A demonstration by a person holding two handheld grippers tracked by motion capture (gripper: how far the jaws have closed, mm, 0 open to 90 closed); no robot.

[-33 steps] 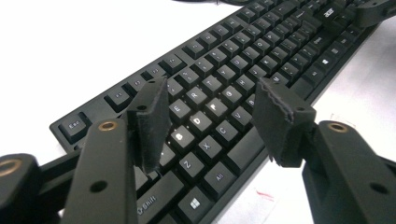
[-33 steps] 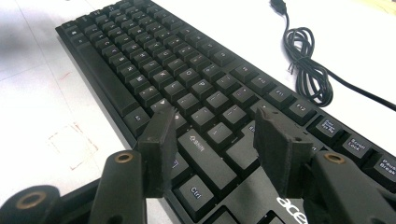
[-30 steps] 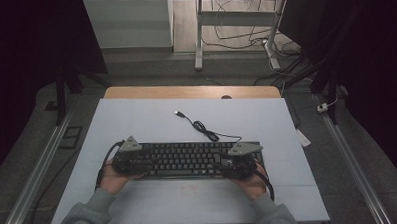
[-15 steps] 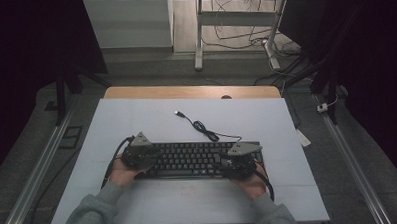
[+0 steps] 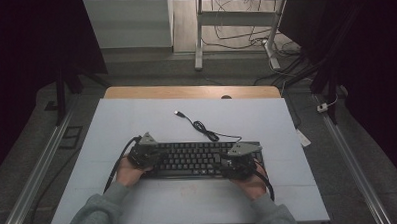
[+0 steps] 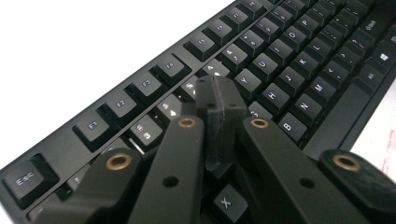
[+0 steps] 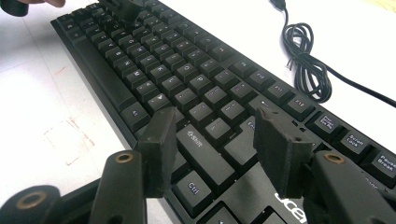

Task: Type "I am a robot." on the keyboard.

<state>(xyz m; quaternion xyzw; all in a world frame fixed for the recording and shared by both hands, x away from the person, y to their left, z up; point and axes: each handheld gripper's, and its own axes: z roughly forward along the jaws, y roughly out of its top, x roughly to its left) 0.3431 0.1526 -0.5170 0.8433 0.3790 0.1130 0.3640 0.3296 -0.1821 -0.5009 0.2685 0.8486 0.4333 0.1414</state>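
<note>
Black and matte, the keyboard (image 5: 203, 159) lies near the person's edge of the white table (image 5: 136, 119), its long side running left to right, with its coiled USB cable (image 5: 202, 127) trailing off behind it toward the far side.

Compared with a second ago, the left gripper (image 6: 219, 100) has come in from the keyboard's left end and now sits over the left block of keys. Its jaws have just been closing and are now pressed together with nothing between them, forming one blunt tip. In the left gripper view that tip hangs over the number and upper letter rows, between the F-key row and the H key; whether it touches a key I cannot tell.

The right gripper (image 7: 215, 140) is at the keyboard's right end, where it was. Its jaws stand apart and hold nothing, straddling the right Shift key (image 7: 201, 144) just above the keys, with the Ctrl key (image 7: 194, 186) nearer the camera.

My reading is that shutting the left jaws makes a single poking point, so the work in hand looks like pressing keys rather than lifting the keyboard. The next move would call for a short, straight descent onto one key; a tip this broad could easily catch a neighbouring key too.
</note>
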